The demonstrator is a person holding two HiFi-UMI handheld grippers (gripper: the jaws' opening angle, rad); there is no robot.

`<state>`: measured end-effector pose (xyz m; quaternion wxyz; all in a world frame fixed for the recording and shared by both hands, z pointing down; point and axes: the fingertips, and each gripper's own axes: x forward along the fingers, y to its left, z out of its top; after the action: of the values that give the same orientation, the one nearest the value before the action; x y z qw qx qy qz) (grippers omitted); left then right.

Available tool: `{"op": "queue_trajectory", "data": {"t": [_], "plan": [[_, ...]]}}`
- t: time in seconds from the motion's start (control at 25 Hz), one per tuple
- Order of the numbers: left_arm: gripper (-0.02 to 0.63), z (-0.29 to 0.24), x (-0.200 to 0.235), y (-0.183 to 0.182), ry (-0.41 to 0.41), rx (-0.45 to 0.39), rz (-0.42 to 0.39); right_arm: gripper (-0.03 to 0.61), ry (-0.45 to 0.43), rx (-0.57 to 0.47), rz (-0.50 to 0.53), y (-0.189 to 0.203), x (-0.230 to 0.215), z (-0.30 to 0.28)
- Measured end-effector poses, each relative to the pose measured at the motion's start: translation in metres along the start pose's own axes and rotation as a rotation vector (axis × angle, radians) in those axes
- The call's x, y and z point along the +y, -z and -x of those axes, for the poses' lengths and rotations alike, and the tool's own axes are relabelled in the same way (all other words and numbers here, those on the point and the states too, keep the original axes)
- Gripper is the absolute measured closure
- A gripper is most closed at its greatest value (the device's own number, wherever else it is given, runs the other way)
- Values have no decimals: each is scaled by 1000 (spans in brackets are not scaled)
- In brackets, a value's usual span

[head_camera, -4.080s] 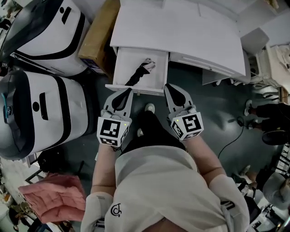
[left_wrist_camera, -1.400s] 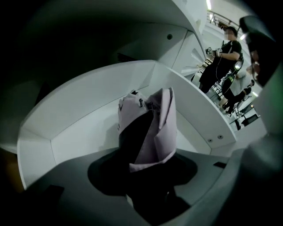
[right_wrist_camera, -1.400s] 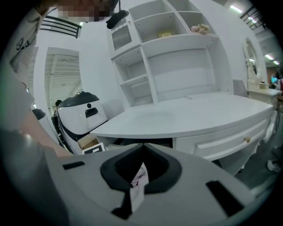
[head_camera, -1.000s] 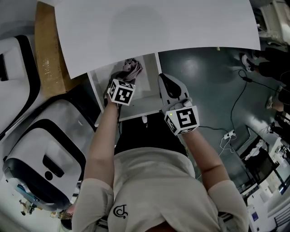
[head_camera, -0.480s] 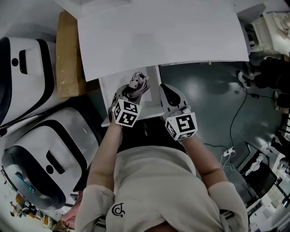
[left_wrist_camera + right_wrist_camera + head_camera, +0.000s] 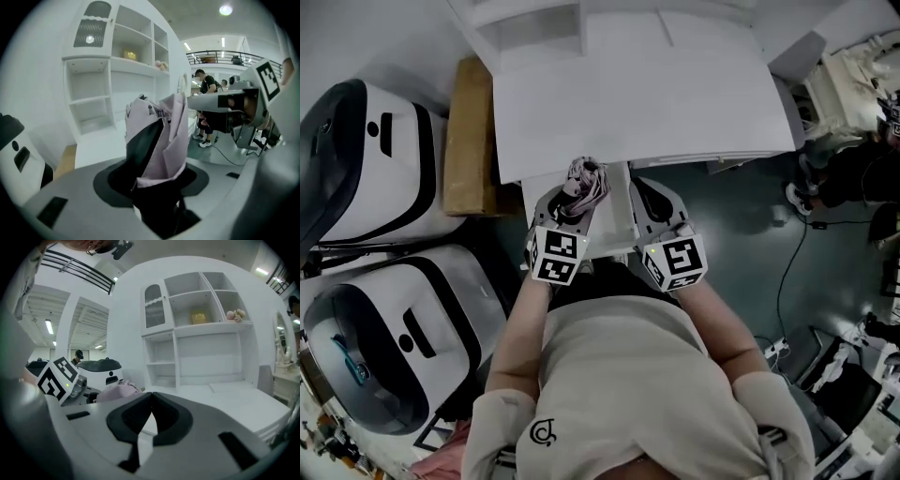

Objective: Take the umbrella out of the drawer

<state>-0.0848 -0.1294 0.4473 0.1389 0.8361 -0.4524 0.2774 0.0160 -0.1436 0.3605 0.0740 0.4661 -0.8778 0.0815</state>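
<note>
A folded pink and black umbrella (image 6: 584, 178) is clamped in my left gripper (image 6: 567, 200), held above the open white drawer (image 6: 619, 230) at the desk's front edge. In the left gripper view the umbrella (image 6: 159, 136) stands up between the jaws, and its dark lower part fills the gap at my left gripper (image 6: 157, 185). My right gripper (image 6: 649, 200) hangs beside it to the right, over the drawer's right side, shut and holding nothing. In the right gripper view the jaw tips of my right gripper (image 6: 151, 398) meet, and the umbrella (image 6: 117, 390) shows at the left.
The white desk top (image 6: 628, 94) lies ahead, with a white shelf unit (image 6: 201, 333) on it. A cardboard box (image 6: 469, 136) leans left of the desk. Two large white and black machines (image 6: 366, 159) (image 6: 394, 319) stand at the left. People (image 6: 206, 91) stand far off.
Both grippers have risen. The left one has lifted the umbrella up out of the drawer. The right gripper has stayed shut and empty beside it.
</note>
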Motion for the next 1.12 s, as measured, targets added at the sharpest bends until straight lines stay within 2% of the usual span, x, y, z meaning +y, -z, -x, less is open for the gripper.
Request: {"op": "queue_trajectory", "data": {"t": [0.36, 0.6, 0.88, 1.12], "plan": [[380, 72, 18, -82, -82, -233, 0, 572, -26, -101, 63, -57, 11, 9], [379, 123, 32, -117, -155, -380, 8, 572, -69, -133, 76, -73, 25, 10], [379, 174, 63, -123, -222, -501, 30, 572, -102, -209, 106, -108, 48, 10], [379, 183, 70, -124, -235, -525, 56, 574, -131, -200, 105, -108, 52, 8]]}}
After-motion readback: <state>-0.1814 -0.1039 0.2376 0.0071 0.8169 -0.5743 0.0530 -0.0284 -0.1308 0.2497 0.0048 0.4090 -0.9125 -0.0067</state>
